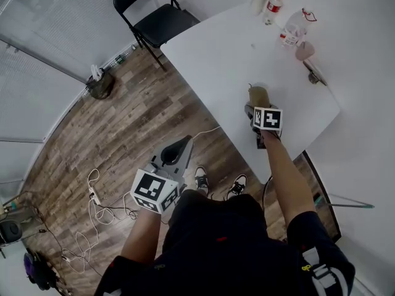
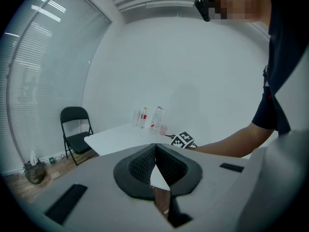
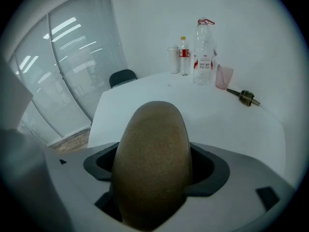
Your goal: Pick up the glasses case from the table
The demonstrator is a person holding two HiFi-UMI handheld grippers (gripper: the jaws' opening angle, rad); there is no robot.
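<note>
Right gripper view: the right gripper [image 3: 155, 170] has its jaws spread wide, one on each side of the brown glasses case [image 3: 152, 144]. The case fills the gap between them, and no squeeze on it shows. Head view: the case lies on the white table [image 1: 222, 54], close to the edge nearest the person and well apart from the bottles [image 1: 274, 5] along the far edge. The left gripper [image 2: 155, 151] is held off the table, over the wooden floor [image 1: 123, 122]. Its jaws are closed tip to tip on nothing.

Step in hand, as judged: the case is straddled and the grasp is not yet made. The next move calls for closing the jaws evenly on the case's rounded flanks. The case can then be lifted straight up off the table. Its curved shell may slip under an off-centre grip.
</note>
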